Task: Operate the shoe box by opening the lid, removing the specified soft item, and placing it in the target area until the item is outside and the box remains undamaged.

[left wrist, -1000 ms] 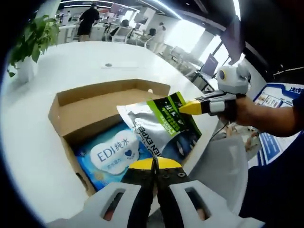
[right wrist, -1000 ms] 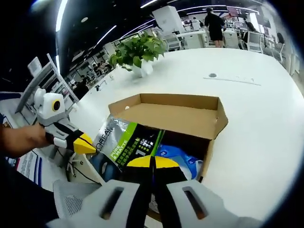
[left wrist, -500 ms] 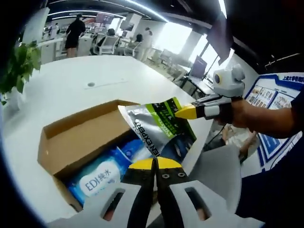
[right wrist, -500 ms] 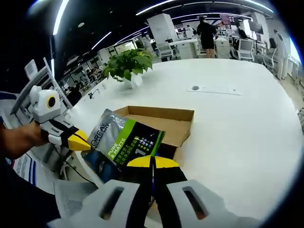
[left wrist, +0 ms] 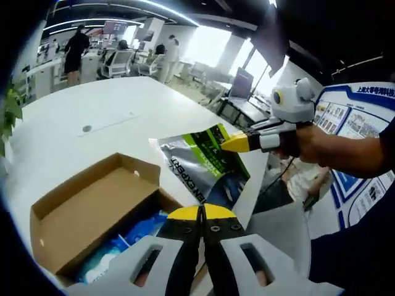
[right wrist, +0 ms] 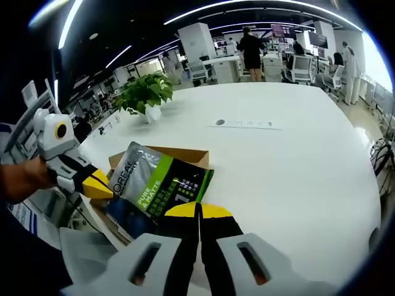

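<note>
A silver, green and dark soft pouch [left wrist: 207, 166] hangs in the air between both grippers, over the near end of the open cardboard shoe box [left wrist: 86, 213]. My left gripper [left wrist: 201, 214] is shut on the pouch's lower edge. My right gripper [left wrist: 236, 143], held by a hand, is shut on its upper right corner. In the right gripper view the same pouch [right wrist: 157, 185] rises from the right gripper [right wrist: 199, 212], with the left gripper [right wrist: 99, 185] pinching its left edge. The box [right wrist: 182, 154] is mostly hidden behind it. A blue soft pack [left wrist: 126, 243] lies inside the box.
The box sits near the edge of a large white table [right wrist: 278, 160] with a round cable port [right wrist: 220, 122]. A potted plant [right wrist: 145, 92] stands at the far side. A grey chair [left wrist: 278, 228] is below the table edge. People and desks are in the background.
Both grippers have lifted the pouch up and away from the box. The box now looks smaller and lower, further left in the left gripper view.
</note>
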